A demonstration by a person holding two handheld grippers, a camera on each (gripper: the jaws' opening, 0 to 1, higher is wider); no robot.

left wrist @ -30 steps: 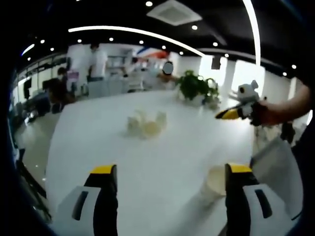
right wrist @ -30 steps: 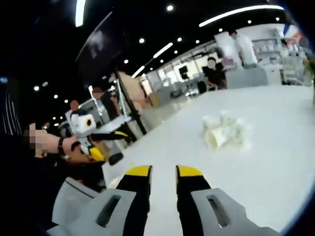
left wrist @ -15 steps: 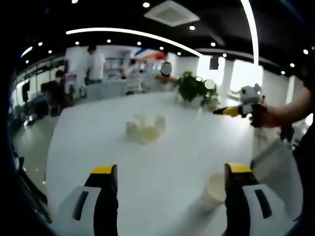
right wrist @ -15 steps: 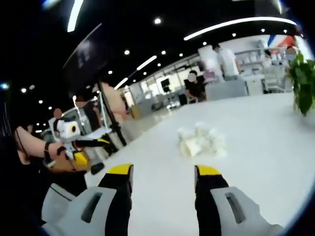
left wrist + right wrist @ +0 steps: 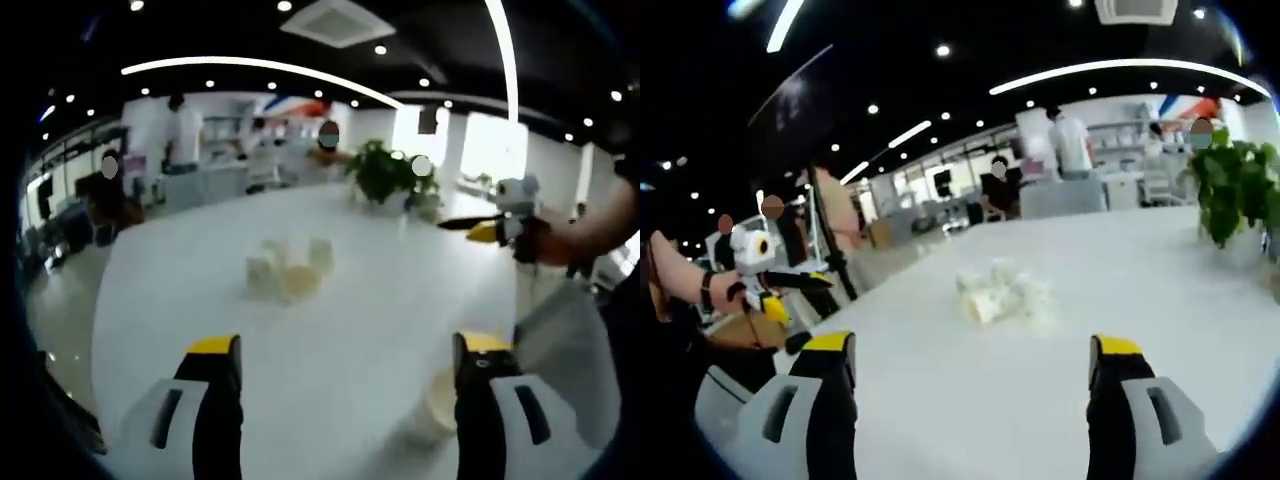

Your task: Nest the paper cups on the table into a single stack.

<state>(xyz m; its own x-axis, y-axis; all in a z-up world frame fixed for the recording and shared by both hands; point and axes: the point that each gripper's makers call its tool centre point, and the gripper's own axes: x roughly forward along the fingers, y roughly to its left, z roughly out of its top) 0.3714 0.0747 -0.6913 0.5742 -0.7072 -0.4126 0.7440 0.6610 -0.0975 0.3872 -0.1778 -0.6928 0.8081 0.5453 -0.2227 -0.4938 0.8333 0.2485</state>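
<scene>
A broad white bench [image 5: 330, 330] is stretching across both views, glossy and catching the ceiling lights. Out near its middle, a cluster of paper cups [image 5: 285, 275] is sitting loose, some upright and at least one lying on its side with the mouth showing; from the right gripper view the same cluster [image 5: 1005, 295] is lying straight ahead, well apart from both claws. No writing or brand on the cups is readable; they are too blurred and small for that.

At the bench's far side a potted plant [image 5: 385, 175] is standing, green and leafy, and it is showing again at the edge of the right gripper view [image 5: 1235, 190]. People are standing behind the bench in the background by shelving.

The left claw [image 5: 335, 350] is hovering above the near edge of the bench with its yellow-tipped jaws spread wide and nothing between them. One single paper cup [image 5: 440, 405] is standing upright just beside its right jaw, partly hidden by it. The right claw [image 5: 970, 350] is likewise gaping wide, gripping nothing, pointed toward the cluster.

In the left gripper view the right claw [image 5: 470, 228] is reaching in above the bench, held by a hand [image 5: 545, 240]; in the right gripper view the left claw [image 5: 805, 283] is hanging beyond the bench edge.
</scene>
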